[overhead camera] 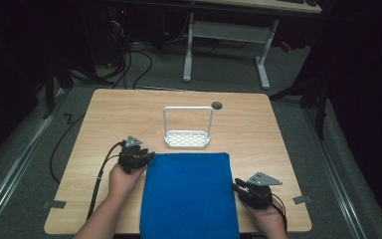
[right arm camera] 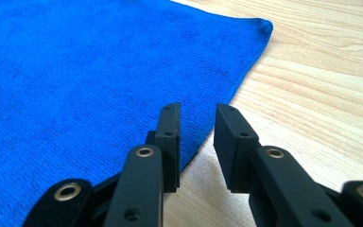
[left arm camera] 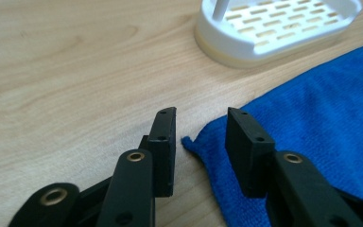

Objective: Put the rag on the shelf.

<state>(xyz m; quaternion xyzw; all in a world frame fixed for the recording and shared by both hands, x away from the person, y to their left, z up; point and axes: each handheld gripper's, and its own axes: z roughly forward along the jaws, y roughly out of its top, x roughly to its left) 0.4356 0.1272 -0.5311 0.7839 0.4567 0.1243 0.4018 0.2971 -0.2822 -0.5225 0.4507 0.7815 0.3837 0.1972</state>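
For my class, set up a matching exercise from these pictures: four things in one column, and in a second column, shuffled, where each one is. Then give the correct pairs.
Things:
1. blue cloth
2. white rack
3. left gripper
4. right gripper

Places:
A. at the cloth's far left corner, jaws open
B. spread flat on the near middle of the table
C. at the cloth's right edge, jaws open
D. just beyond the cloth's far edge

Pairs: 1-B, 2-D, 3-A, 4-C
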